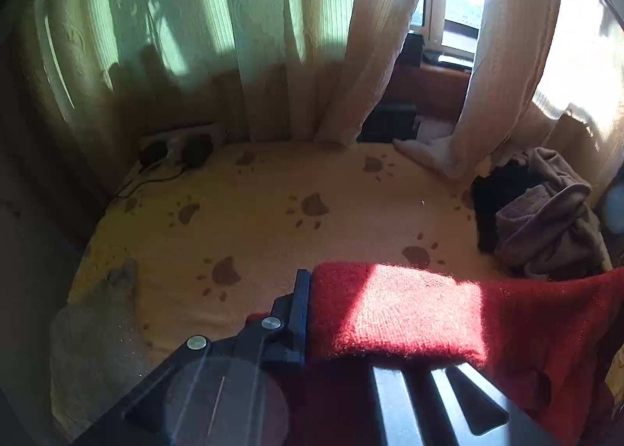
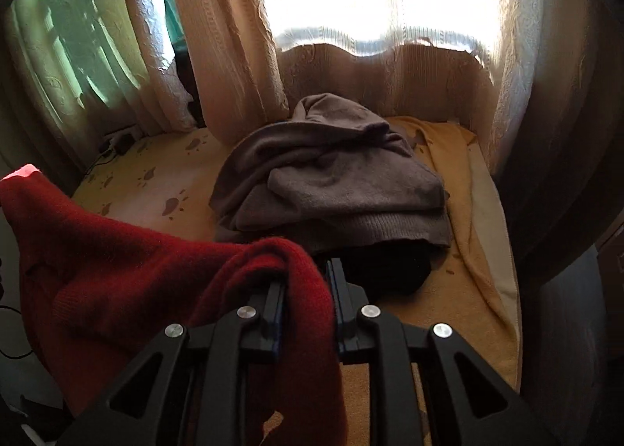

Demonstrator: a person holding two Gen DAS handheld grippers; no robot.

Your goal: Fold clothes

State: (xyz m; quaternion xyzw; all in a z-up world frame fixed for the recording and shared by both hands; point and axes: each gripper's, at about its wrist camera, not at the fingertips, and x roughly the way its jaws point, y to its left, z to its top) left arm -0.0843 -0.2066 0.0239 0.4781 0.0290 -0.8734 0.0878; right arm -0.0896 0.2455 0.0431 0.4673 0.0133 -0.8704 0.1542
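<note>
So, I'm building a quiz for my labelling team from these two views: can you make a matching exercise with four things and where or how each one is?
Things:
1. red sweater
2. grey-brown sweater
3. yellow paw-print blanket
4. black garment

States:
A. covers the surface
B. held up between both grippers
C. crumpled on top of the pile
D. underneath the pile

Pairs: 1-B, 2-C, 3-A, 4-D

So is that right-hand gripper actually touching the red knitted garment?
Touching. In the right wrist view the right gripper has its fingers closed on a fold of the red knitted garment, which drapes over them.
</note>
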